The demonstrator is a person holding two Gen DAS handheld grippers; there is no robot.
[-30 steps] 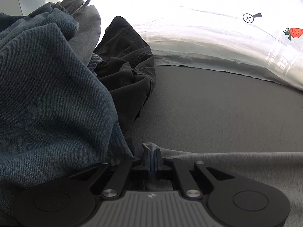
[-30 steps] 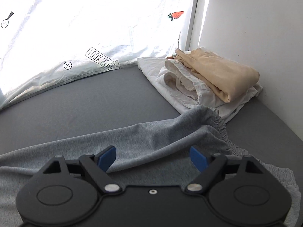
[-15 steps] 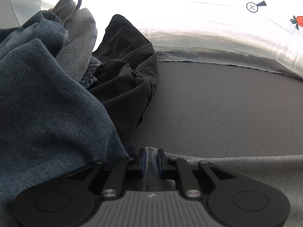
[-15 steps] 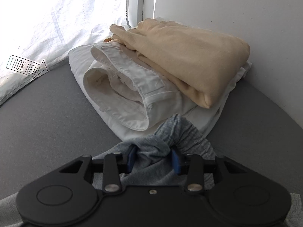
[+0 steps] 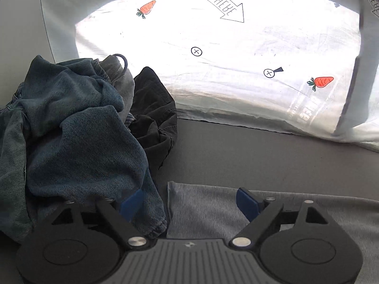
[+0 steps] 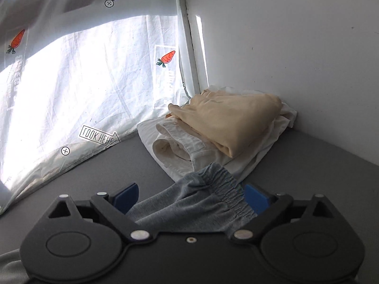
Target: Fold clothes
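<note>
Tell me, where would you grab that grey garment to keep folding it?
Probably at the gathered elastic waistband of the grey garment, coming from above. It bunches up between the open right gripper, giving a thick ridge to pinch, unlike the flat cloth elsewhere.

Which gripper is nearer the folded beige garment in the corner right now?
Right. The right gripper, open over the grey garment's elastic waistband, faces the folded beige garment just ahead. The left gripper, open, is beside the denim pile; no beige garment shows there.
</note>
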